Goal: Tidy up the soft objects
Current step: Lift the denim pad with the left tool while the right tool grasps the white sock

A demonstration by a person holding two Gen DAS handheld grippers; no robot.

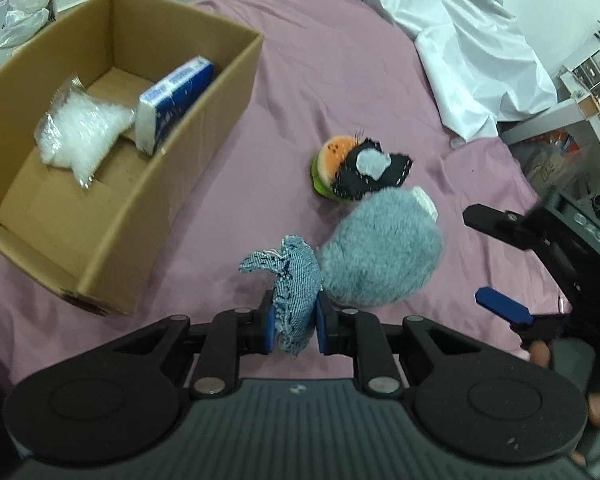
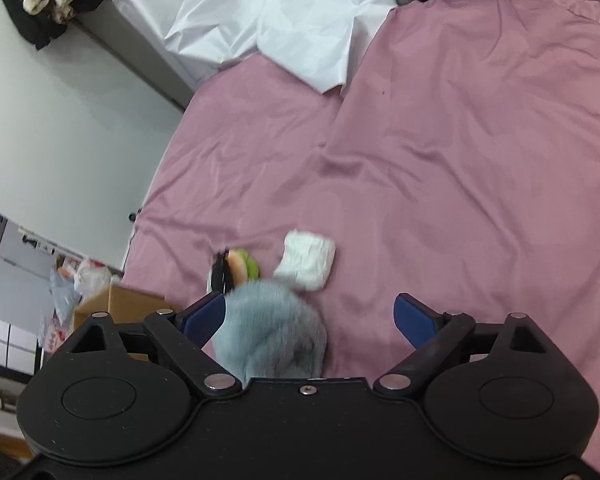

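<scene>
Left gripper is clenched on a frayed blue denim scrap, held above the pink bedsheet beside the cardboard box. Right gripper stands released, jaws spread around the grey plush toy, which rests on the sheet.

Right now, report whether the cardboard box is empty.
Not empty: the cardboard box holds a clear plastic bag and a blue-white pack.
</scene>
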